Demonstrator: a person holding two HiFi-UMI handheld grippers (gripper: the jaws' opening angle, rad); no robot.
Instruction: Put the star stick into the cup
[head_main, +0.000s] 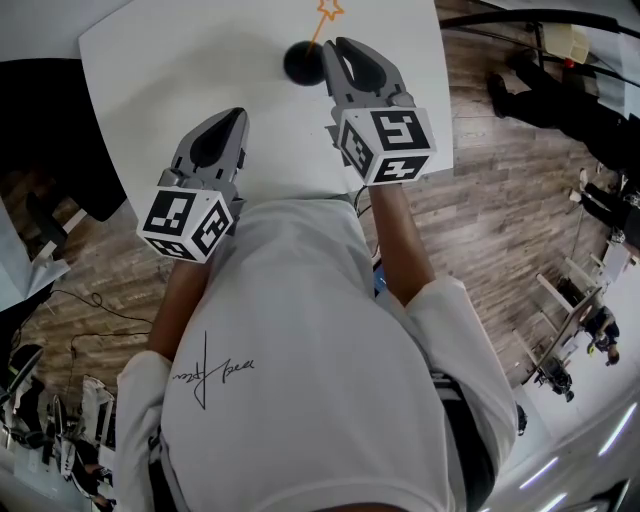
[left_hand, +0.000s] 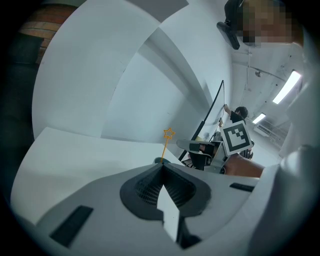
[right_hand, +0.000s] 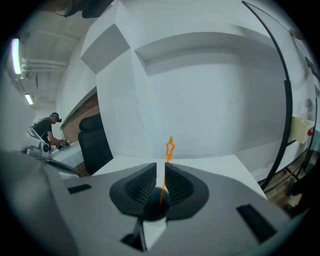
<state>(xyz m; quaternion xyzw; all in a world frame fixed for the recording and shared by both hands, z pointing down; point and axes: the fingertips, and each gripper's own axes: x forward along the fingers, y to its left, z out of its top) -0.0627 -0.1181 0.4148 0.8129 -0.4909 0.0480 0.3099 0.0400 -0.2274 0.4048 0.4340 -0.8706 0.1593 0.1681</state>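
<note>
On the white table (head_main: 200, 60) stands a dark cup (head_main: 302, 64), and the orange star stick (head_main: 327, 12) rises out of it, leaning slightly right. My right gripper (head_main: 335, 48) sits just right of the cup, tips beside the stick. In the right gripper view its jaws (right_hand: 160, 167) stand open by a narrow gap; the cup (right_hand: 152, 207) and the stick (right_hand: 170, 148) show through that gap. My left gripper (head_main: 222, 125) hovers over the table's near edge, shut and empty (left_hand: 161, 167). It looks toward the star (left_hand: 168, 134).
A black office chair (head_main: 40, 130) stands left of the table, also seen in the right gripper view (right_hand: 95, 140). Wooden floor (head_main: 500, 180) lies to the right, with people (head_main: 550, 100) farther off. White walls rise behind the table.
</note>
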